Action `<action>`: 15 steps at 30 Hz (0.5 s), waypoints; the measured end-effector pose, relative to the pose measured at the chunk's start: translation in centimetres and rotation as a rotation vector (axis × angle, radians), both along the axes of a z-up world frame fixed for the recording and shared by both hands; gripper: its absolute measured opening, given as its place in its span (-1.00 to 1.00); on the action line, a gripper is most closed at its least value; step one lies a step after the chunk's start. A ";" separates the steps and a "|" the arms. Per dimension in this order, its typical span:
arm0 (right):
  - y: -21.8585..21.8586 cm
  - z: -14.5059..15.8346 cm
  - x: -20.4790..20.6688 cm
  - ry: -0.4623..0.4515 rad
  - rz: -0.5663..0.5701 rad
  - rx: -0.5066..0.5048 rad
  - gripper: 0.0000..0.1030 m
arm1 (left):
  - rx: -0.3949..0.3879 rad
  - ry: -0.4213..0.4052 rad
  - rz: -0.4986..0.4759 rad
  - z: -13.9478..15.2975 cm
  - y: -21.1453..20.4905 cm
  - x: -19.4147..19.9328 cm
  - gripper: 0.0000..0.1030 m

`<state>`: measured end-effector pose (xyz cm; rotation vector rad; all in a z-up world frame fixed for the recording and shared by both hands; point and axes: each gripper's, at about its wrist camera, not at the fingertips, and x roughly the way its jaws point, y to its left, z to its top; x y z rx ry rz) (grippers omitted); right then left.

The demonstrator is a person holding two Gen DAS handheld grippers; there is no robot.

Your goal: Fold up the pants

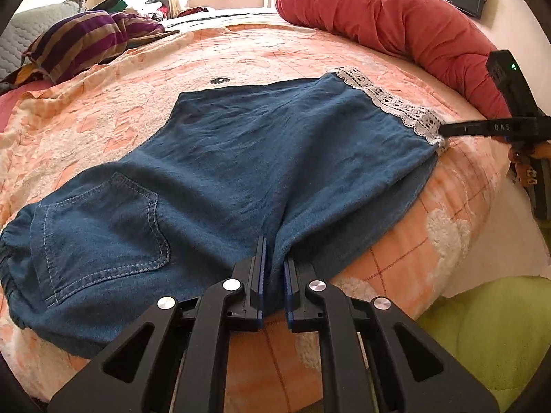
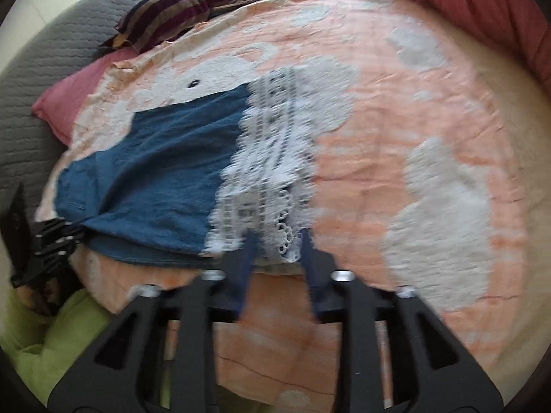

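Blue denim pants with a back pocket and a white lace hem lie folded lengthwise on a peach bedspread. My left gripper is shut on the near edge of the pants, cloth pinched between its jaws. My right gripper is open, its fingers astride the lace hem at the near corner; the view is blurred. It also shows in the left wrist view at the hem corner. The left gripper shows in the right wrist view at the pants' left edge.
A red rolled duvet lies along the far right of the bed. A striped purple pillow and a clothes pile sit at the far left. A green cushion is below the bed's near edge. A pink pillow lies on the left.
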<state>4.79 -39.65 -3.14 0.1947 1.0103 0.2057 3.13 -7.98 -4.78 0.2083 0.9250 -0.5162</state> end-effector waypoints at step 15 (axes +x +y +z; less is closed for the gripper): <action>15.6 1.8 -2.8 -0.293 0.701 -0.284 -0.13 | -0.056 -0.056 0.043 3.3 2.7 -2.3 -0.09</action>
